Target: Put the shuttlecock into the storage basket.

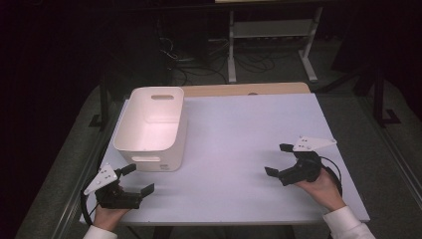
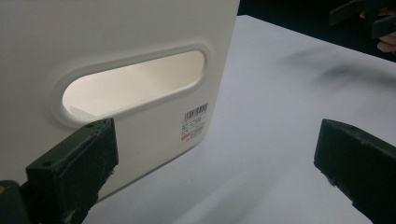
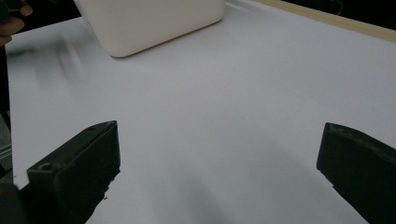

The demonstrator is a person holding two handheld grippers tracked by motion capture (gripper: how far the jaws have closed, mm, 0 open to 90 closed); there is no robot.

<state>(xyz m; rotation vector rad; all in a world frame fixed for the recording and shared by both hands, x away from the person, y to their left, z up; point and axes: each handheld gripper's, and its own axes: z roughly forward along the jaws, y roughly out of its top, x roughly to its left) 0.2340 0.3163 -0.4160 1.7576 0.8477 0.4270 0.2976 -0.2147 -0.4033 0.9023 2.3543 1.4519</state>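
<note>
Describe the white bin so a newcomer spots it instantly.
Start at the white tabletop. On its left half stands the white bin, open-topped, just ahead of the left gripper. It is the sole container, with slot handles and a small label.

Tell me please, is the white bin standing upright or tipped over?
Upright: the white bin stands on its base on the table, open top facing up, handle slots level.

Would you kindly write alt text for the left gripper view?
A white plastic bin with an oval handle cutout and a small label stands on a white table, close ahead of the open left gripper. Its two black jaws are spread wide, holding nothing.
</note>
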